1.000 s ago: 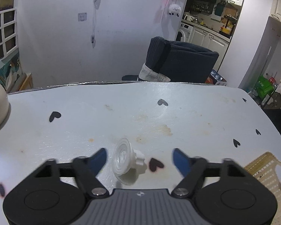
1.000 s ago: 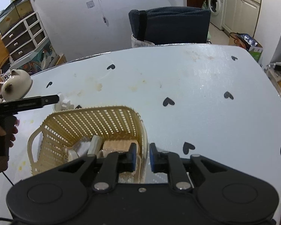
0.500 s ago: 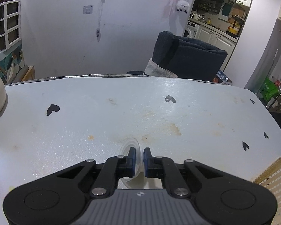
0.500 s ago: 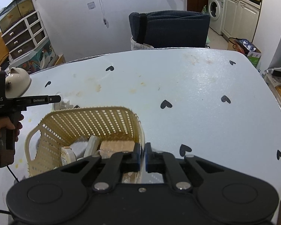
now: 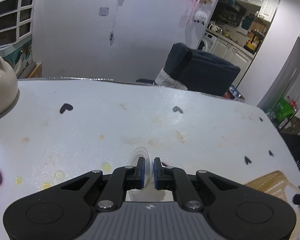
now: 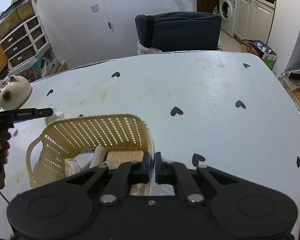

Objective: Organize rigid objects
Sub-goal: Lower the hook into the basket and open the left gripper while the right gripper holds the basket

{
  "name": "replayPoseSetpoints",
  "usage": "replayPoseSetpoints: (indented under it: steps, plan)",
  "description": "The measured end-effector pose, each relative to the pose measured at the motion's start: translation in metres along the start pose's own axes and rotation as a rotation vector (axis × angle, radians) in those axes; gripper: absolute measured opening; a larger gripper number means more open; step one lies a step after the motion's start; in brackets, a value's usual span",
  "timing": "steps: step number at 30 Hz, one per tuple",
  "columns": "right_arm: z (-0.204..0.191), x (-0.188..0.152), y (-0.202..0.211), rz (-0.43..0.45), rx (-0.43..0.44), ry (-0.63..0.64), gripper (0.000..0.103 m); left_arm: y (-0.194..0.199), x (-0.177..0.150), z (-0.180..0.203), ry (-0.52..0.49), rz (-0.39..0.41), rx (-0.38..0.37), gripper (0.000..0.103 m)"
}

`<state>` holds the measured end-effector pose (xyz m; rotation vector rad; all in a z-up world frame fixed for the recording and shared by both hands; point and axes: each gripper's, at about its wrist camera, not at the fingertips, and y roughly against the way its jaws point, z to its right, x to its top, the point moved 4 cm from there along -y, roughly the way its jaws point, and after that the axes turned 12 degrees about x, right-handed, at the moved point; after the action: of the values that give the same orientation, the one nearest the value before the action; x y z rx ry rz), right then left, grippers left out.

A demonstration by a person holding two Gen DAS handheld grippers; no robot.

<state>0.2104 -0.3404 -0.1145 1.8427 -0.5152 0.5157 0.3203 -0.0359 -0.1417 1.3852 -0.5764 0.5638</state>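
My left gripper [image 5: 149, 170] is shut on a white plastic disc with a knob [image 5: 137, 155], held on edge between the blue pads just above the table. In the right wrist view the left gripper [image 6: 48, 112] reaches in from the left, a hand behind it, with the white disc [image 6: 58, 115] at its tip, just beyond the far left corner of the cream lattice basket [image 6: 90, 132]. My right gripper [image 6: 152, 167] is shut on the basket's right rim. A wooden block [image 6: 126, 156] and several pale items lie in the basket.
A cream cat-shaped pot [image 6: 14, 92] stands at the table's left edge, also visible as the pot [image 5: 0, 88] in the left wrist view. A chair draped in dark fabric [image 6: 178, 32] stands behind the far edge. The light table [image 6: 210, 100] carries black heart prints and stains.
The left jaws have closed on the white disc, and the left gripper has shifted a little with it. The right jaws have closed the last small gap onto the basket rim.
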Motion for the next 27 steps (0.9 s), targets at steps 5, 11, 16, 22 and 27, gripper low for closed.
replayPoseSetpoints:
  steps: [5, 11, 16, 22, 27]
  plan:
    - [0.0, -0.001, 0.0, 0.004, -0.001, 0.002, 0.005, 0.031, 0.008, 0.003, 0.008, 0.059, -0.026, 0.009]
    - [0.0, -0.001, 0.0, 0.008, 0.001, 0.0, 0.005, 0.07, 0.016, 0.017, 0.012, 0.12, -0.099, 0.009]
    - [0.0, -0.001, 0.0, 0.011, 0.002, -0.001, 0.005, 0.093, 0.014, 0.038, -0.004, 0.125, -0.181, 0.009]
    - [0.0, -0.001, 0.001, 0.015, 0.003, -0.008, 0.005, 0.105, -0.009, 0.078, -0.091, 0.064, -0.286, 0.009]
    - [0.002, -0.001, 0.0, 0.018, 0.006, -0.013, 0.005, 0.099, -0.037, 0.108, -0.184, -0.029, -0.334, 0.009]
